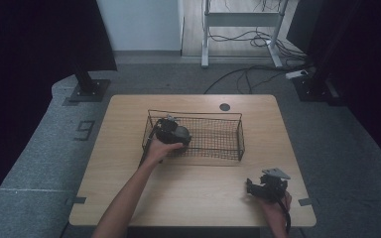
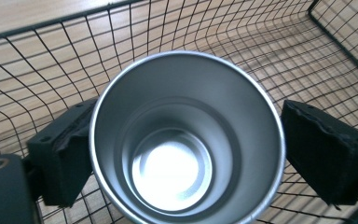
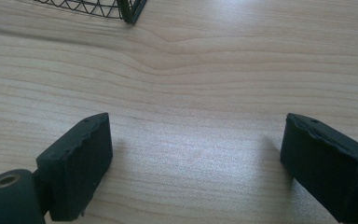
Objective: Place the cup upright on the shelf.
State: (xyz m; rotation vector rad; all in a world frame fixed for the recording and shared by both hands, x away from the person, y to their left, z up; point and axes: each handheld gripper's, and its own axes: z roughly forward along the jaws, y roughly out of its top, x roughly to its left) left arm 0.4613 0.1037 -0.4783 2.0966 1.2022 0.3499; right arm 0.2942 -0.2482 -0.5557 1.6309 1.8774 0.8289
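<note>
Pale wooden tabletop (image 1: 193,193) carries a black wire basket (image 1: 217,137) toward its far side, and at the basket's left end my left gripper (image 2: 186,140) reaches in, its jaws clenched on a steel cup (image 2: 186,140) from both sides. I look straight down the cup's open mouth, so its long axis runs along the jaws. My right gripper (image 3: 196,158) rests released over bare wood, well apart near the right front corner.
</note>
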